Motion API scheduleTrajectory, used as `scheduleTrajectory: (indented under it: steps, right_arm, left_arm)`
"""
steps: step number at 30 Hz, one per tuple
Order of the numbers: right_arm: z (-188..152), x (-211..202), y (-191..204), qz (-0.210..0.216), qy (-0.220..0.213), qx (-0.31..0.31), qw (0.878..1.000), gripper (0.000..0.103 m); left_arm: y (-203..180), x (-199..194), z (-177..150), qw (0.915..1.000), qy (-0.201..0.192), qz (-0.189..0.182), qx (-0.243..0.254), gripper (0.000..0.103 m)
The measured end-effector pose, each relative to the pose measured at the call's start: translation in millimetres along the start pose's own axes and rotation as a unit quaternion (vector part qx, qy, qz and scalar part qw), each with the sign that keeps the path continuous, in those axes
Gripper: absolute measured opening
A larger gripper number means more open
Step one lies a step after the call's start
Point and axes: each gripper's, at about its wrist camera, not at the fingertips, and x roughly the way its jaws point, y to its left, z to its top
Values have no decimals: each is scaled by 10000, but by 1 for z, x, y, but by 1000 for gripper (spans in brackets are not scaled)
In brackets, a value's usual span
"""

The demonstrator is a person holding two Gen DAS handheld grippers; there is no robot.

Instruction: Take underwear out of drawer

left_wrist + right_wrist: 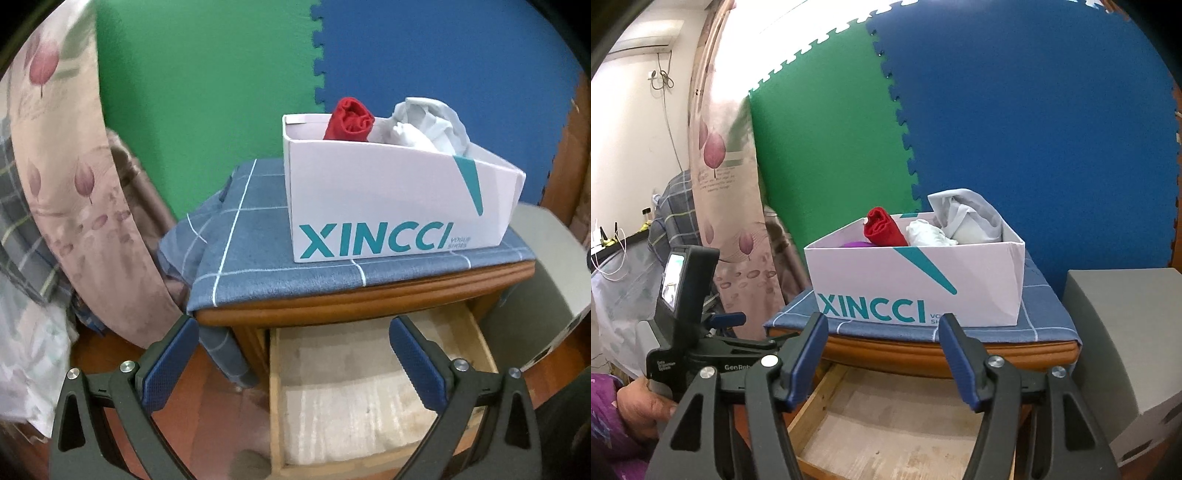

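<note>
Hovered over the pulled-out drawer [369,391] at lower frame, left gripper [293,354] tilted downward, jaws wide apart, nothing between. Pointed nearly level at centre frame, right gripper [882,354], jaws parted and empty. Sat bundled in the white box [916,288] above: red underwear [884,227].

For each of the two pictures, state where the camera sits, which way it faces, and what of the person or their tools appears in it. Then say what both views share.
Left wrist view: on the left gripper, tilted down over the open, empty wooden drawer; only its own open blue-padded fingers show.
Right wrist view: on the right gripper, facing nearly level at the white cardboard XINCCI box; its open fingers, the left tool and a hand show.
Shared: box, rolled red cloth, drawer, blue checked cover.
</note>
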Motion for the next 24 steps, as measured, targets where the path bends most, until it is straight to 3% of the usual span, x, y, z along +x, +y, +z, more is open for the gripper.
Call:
scheduleTrajectory:
  steps: [3, 9, 17, 24]
  right_arm:
    - [0, 0, 0, -17, 13, 16, 10000, 64]
    - [-3, -1, 0, -158, 53, 96, 9998, 64]
    - [0, -5, 0, -197, 10, 141, 9997, 64]
    - [2, -12, -2, -167, -122, 143, 9997, 64]
  left_arm:
    - [1, 2, -3, 9999, 93, -7, -119, 102]
    - [-12, -2, -5, 9997, 27, 146, 187, 102]
    - [-27, -31, 2, 9982, -348, 188, 460, 102]
    - [-31, -31, 5, 9993, -105, 133, 324, 102]
